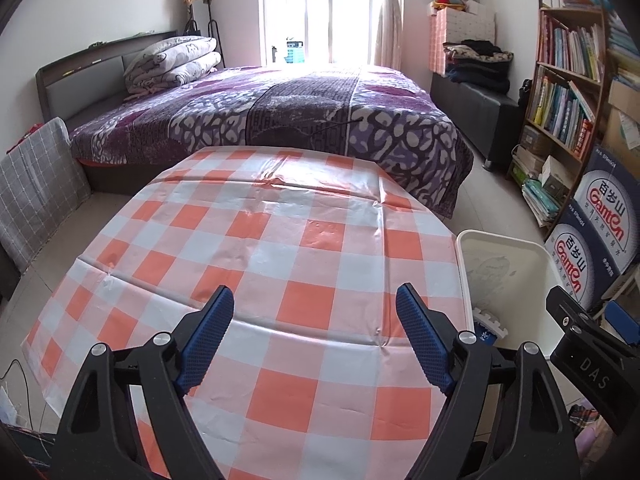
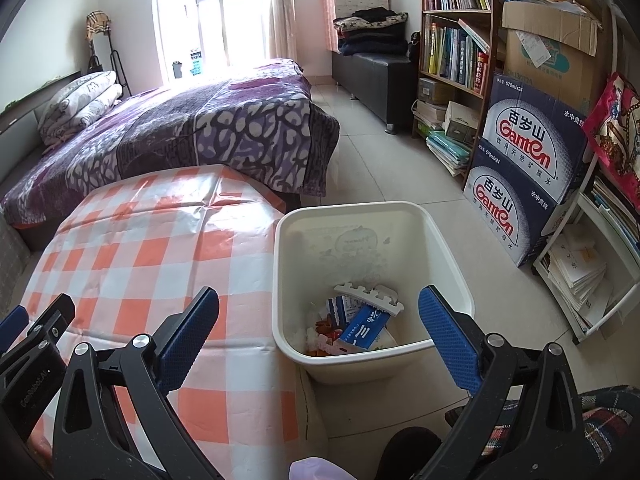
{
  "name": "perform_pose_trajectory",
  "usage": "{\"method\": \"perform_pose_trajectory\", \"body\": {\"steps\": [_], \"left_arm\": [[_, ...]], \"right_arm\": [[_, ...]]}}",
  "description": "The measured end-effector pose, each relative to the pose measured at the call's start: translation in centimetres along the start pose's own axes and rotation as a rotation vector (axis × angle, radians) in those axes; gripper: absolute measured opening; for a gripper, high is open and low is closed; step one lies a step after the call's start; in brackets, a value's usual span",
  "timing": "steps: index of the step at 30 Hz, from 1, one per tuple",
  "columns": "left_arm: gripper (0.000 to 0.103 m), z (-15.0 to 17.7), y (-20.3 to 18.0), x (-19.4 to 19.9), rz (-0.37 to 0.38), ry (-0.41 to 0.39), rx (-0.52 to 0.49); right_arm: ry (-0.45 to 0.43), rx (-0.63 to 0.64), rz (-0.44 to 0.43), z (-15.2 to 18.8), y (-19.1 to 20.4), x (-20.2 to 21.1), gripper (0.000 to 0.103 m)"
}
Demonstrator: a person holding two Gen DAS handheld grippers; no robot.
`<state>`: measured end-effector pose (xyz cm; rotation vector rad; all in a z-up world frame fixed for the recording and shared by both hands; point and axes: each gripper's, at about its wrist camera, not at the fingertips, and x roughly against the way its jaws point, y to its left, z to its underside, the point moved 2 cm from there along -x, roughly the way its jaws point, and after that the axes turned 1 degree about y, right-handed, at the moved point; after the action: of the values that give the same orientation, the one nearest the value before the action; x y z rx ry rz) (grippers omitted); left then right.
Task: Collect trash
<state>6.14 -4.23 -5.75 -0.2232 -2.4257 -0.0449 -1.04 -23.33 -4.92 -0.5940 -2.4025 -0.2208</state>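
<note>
on my left, the left gripper [image 1: 315, 300] hangs over the orange-and-white checked tablecloth [image 1: 256, 248], its blue-padded jaws spread wide with nothing between them, only bare cloth below. i see no trash lying on that table from either wrist view. moving right, the white plastic bin [image 2: 404, 216] stands on the tiled floor, touching the table's right edge. the right gripper [image 2: 319, 305] hovers above the bin's near rim, jaws wide apart and gripping nothing. the trash sits at the bottom of the bin: a blue-and-white carton [image 2: 366, 330], a white notched foam strip [image 2: 370, 296] and some orange scraps [image 2: 324, 330]. further right, two stacked ganten water boxes [image 2: 524, 168] stand against a wooden bookshelf [image 2: 452, 40].
</note>
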Motion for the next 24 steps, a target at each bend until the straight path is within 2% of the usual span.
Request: {"method": "perform_pose_trajectory", "body": {"steps": [4,7,24], "left_arm": [[0.093,-0.20,-0.14,0.21,-0.010,-0.004,-0.003],[0.095,-0.30,-0.01,0.05,-0.008,0.008,0.011],[0.095,-0.38,0.20,-0.19,-0.016,0.021,0.021]], "right_arm": [[-0.002,-0.005,0.000,-0.26,-0.01,0.18,0.096],[-0.002,-0.002,0.000,-0.34,-0.03,0.19,0.096],[-0.001,0.000,0.002,-0.69,0.28,0.23,0.096]]}}
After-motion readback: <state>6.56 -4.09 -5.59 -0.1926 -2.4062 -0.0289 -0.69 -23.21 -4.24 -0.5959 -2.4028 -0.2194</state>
